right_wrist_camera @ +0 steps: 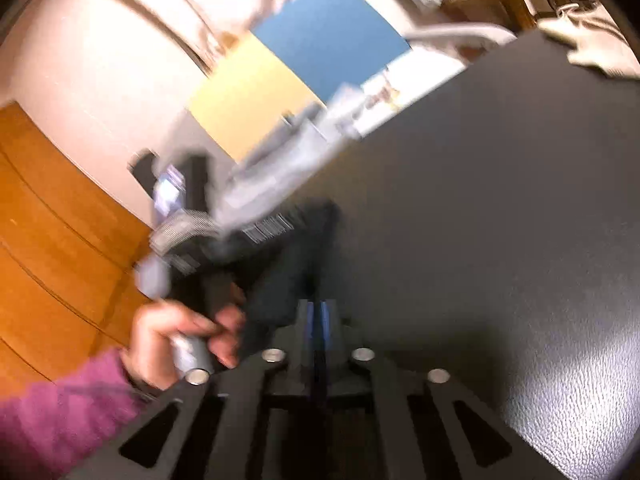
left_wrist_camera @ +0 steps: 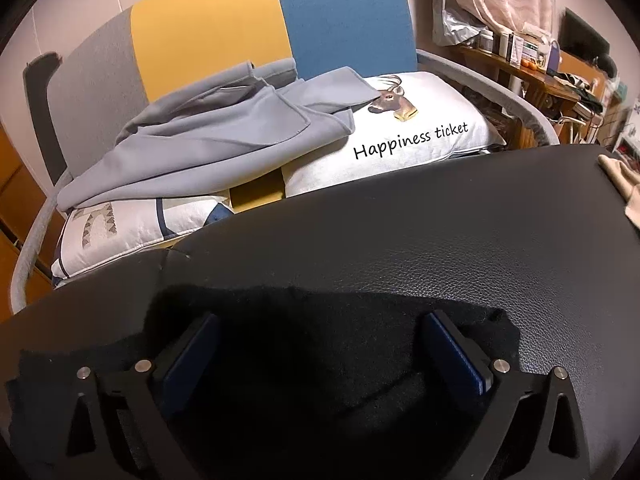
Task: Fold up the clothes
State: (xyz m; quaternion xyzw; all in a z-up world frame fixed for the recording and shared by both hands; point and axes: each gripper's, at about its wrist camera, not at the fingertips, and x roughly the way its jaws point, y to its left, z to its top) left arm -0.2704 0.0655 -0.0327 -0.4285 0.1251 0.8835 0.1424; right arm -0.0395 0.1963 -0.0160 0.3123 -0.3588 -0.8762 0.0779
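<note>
A black fuzzy garment [left_wrist_camera: 280, 304] lies on a black leather surface [left_wrist_camera: 400, 220]. My left gripper [left_wrist_camera: 320, 332] stands over it with its blue pads wide apart; the cloth spreads flat beneath and between them, and the pads do not press it. In the blurred right wrist view my right gripper [right_wrist_camera: 320, 320] has its pads nearly together, and a dark fold of the garment [right_wrist_camera: 288, 264] runs up and left from the tips, seemingly pinched. A hand [right_wrist_camera: 176, 336] in a purple sleeve holds the other gripper's handle to the left.
Behind the leather surface is a chair with a grey, yellow and blue back [left_wrist_camera: 224, 32]. It holds a crumpled grey garment [left_wrist_camera: 208, 136] and white printed pillows [left_wrist_camera: 400, 148]. A beige cloth [left_wrist_camera: 620, 184] lies at the surface's right edge. A cluttered wooden shelf [left_wrist_camera: 532, 68] is at the far right.
</note>
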